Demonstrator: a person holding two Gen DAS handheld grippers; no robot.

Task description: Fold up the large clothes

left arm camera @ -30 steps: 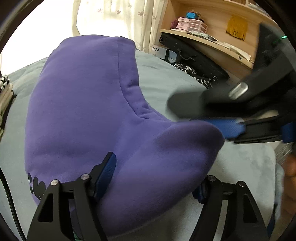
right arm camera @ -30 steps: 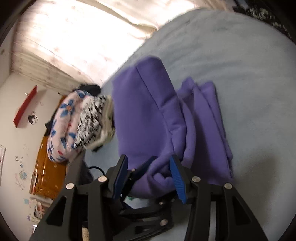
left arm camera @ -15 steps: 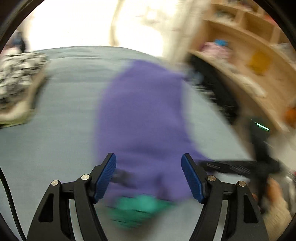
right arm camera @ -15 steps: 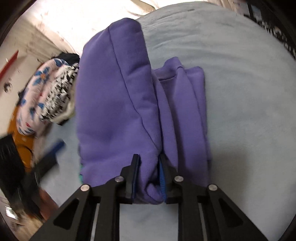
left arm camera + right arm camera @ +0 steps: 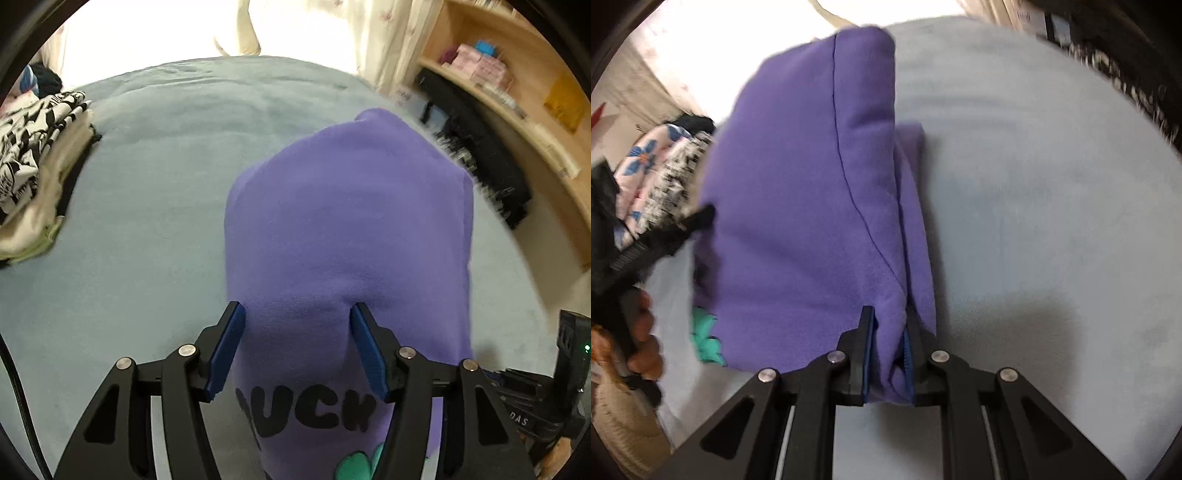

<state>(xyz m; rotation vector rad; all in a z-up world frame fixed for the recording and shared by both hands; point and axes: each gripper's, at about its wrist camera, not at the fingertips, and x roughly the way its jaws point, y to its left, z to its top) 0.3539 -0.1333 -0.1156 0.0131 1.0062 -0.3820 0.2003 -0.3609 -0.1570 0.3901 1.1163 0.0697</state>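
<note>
A folded purple sweatshirt (image 5: 351, 229) with black letters and a green print lies on the pale blue bedspread (image 5: 155, 192). It also shows in the right wrist view (image 5: 798, 206). My left gripper (image 5: 297, 349) is open, its blue pads on either side of the sweatshirt's near edge. My right gripper (image 5: 888, 360) is shut on a thick fold at the sweatshirt's near right corner. The left gripper's body and the hand holding it show at the left of the right wrist view (image 5: 646, 251).
A stack of folded clothes (image 5: 33, 162), black-and-white patterned on top, sits at the bed's left; it also shows in the right wrist view (image 5: 661, 173). A wooden shelf unit (image 5: 524, 96) with boxes and a black bag (image 5: 484, 155) stands at the right.
My left gripper let go of the sweatshirt, swung around, and now straddles its near edge, open. My right gripper closed on the fold half a second ago and still holds it.
</note>
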